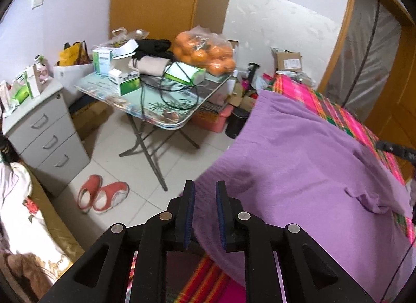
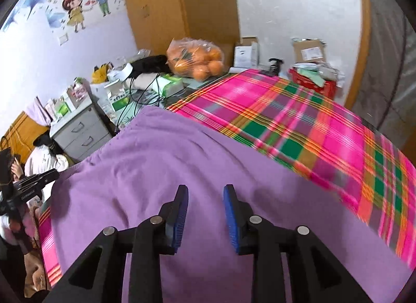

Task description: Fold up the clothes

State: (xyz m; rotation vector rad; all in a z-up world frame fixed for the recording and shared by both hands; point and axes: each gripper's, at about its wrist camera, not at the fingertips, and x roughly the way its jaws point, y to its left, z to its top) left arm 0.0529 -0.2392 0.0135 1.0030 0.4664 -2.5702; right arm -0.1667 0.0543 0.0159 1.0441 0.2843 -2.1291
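Both grippers, left (image 1: 205,185) and right (image 2: 205,189), hover slightly parted and empty over the purple garment (image 2: 182,162) spread on the plaid cloth (image 2: 299,115). One bag (image 1: 205,53) on the table (image 1: 166,97) holds oranges.

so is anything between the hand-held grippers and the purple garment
Nothing visible. The purple garment lies spread on the plaid cloth, with the right hand-held gripper over it and the left hand-held gripper at its edge, both open with nothing between their fingers.
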